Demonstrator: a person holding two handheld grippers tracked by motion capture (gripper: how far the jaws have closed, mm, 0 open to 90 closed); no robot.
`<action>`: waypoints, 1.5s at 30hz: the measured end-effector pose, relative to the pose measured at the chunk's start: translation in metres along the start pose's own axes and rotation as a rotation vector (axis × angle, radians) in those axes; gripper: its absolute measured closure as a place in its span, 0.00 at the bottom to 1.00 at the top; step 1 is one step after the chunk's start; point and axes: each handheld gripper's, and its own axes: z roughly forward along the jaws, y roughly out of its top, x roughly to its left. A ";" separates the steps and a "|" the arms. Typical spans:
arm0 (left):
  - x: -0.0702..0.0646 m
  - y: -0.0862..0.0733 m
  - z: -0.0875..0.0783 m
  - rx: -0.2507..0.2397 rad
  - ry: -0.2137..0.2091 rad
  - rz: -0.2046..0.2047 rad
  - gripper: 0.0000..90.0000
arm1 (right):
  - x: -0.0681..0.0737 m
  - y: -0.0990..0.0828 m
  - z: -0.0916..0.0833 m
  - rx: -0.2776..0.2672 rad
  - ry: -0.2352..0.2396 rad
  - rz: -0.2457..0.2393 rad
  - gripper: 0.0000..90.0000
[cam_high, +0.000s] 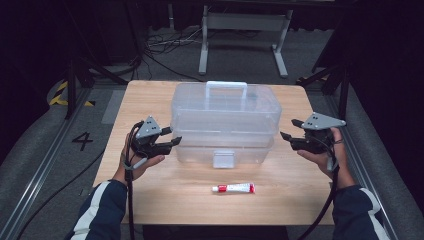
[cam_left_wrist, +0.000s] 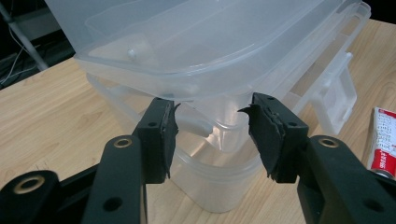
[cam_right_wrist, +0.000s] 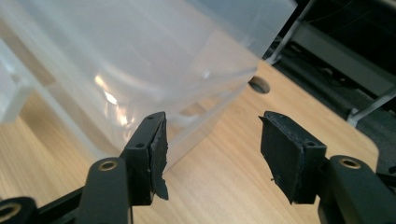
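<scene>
Clear box (cam_high: 225, 120) lengthwise across table (handle up), both grippers' fingers apart, empty.

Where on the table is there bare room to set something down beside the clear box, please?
Free: the front strip of the table on both sides of the tube, and the narrow margins beside the clear box. Crowded: the box's two front corners, where the left hand-held gripper and right hand-held gripper stand.

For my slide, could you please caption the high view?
Two hand-held grippers, left and right, flank a clear plastic storage box on a wooden table; a tube lies in front.
</scene>
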 end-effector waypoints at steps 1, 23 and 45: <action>0.000 0.001 0.000 0.001 0.006 0.006 0.56 | 0.000 -0.002 0.002 0.002 0.012 0.002 0.46; -0.002 0.003 -0.004 -0.009 0.031 0.034 0.50 | 0.011 0.002 0.016 -0.181 -0.050 0.022 0.53; -0.014 -0.004 0.010 0.067 -0.035 0.106 0.50 | 0.010 0.021 0.024 -0.352 -0.203 0.062 0.79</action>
